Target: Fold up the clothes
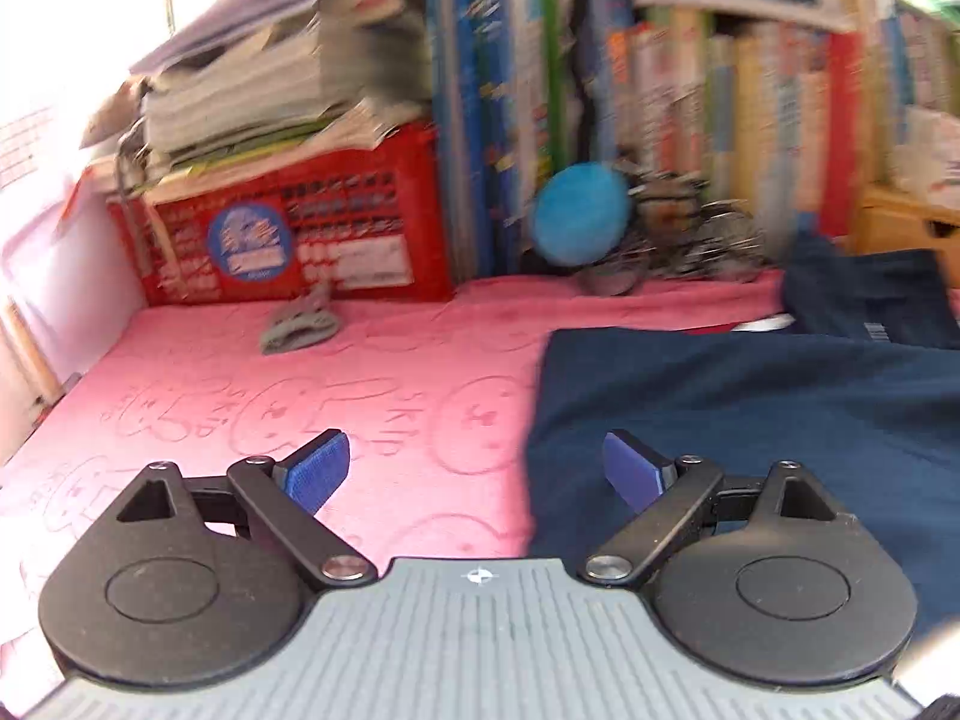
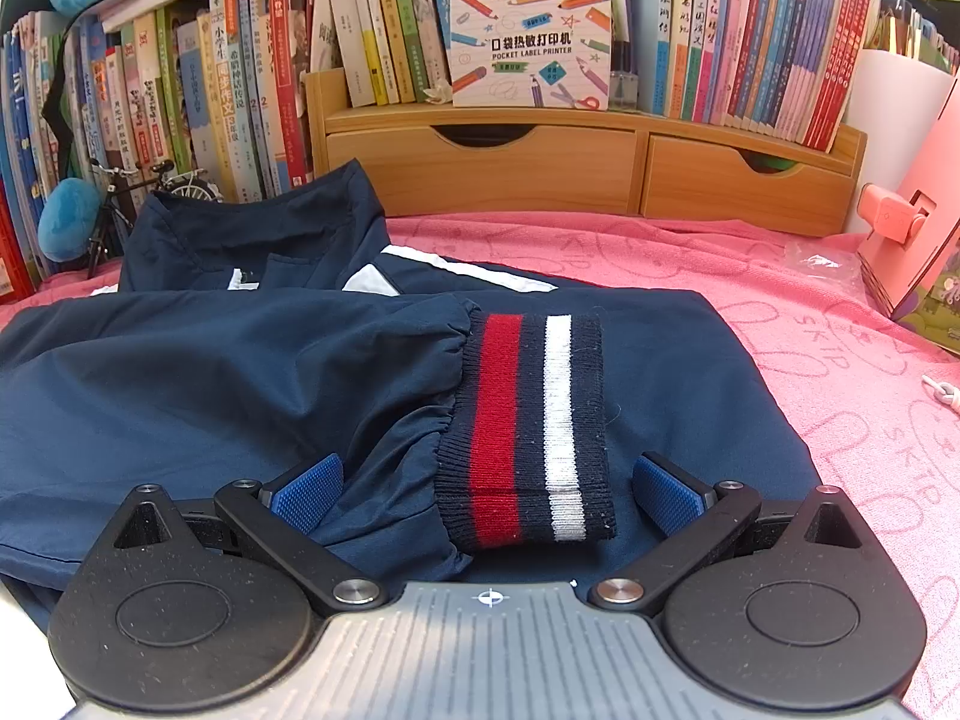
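Left gripper hangs wide open, nothing between its jaws, straddling the jacket edge at right of frame and the pink cloth at left. Right gripper is open too, its pads either side of the striped cuff at centre frame, not pressing it.

bookshelf packed | wooden drawers | pink blanket

Bright daylight floods in from the upper left, washing that corner white. The left view smears its books with motion blur (edges bowed); the right view stays sharp.
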Demonstrator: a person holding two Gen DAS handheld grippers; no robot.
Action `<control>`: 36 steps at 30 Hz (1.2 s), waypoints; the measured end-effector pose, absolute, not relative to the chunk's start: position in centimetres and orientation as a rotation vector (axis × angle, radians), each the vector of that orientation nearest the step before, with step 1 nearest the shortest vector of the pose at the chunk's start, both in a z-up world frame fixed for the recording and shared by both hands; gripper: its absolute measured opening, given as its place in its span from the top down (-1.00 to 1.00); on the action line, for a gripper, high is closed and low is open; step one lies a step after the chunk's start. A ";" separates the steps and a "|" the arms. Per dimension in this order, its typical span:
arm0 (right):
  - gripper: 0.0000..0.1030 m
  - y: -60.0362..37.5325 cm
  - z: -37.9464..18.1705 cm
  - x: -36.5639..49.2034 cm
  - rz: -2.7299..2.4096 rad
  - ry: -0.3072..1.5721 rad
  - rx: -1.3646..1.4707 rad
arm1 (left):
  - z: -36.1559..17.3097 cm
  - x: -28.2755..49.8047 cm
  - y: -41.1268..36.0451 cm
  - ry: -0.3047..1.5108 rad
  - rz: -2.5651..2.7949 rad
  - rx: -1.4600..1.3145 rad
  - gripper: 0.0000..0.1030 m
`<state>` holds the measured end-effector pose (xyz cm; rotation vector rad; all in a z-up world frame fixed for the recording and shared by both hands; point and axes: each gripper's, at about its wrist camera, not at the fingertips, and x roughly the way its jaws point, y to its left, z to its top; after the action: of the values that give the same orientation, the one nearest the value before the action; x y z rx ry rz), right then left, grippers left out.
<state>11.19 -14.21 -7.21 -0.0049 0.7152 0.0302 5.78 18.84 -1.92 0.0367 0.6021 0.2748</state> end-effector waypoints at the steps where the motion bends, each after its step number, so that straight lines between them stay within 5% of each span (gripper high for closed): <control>1: -1.00 -14.2 -7.2 11.2 0.031 0.715 -0.005 | -1.7 5.1 17.9 0.599 0.227 0.060 -0.82; 6: -1.00 -14.2 -7.2 11.2 0.032 0.715 -0.005 | -4.3 3.4 16.4 0.681 0.239 0.312 -0.85; 10: -1.00 -14.2 -7.2 11.2 0.032 0.715 -0.005 | -3.9 1.8 20.3 0.693 0.296 0.146 -0.96; 16: -1.00 -14.2 -7.2 11.2 0.032 0.714 -0.006 | -1.3 0.3 21.8 0.632 0.402 0.120 -0.69; 21: -1.00 -14.2 -7.2 11.2 0.033 0.714 -0.006 | 0.7 0.3 19.4 0.543 0.232 0.015 -0.85; 29: -1.00 -14.2 -7.2 11.2 0.032 0.714 -0.005 | -3.7 2.9 18.8 0.706 0.298 0.025 -0.94; 36: -0.93 -16.8 -5.0 6.8 0.181 0.640 0.035 | 0.2 -4.1 17.4 0.587 0.195 -0.001 -0.92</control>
<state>6.79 -16.84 -4.96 0.0347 0.6396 0.1808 -4.15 17.37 0.21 -0.0008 0.5867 0.1947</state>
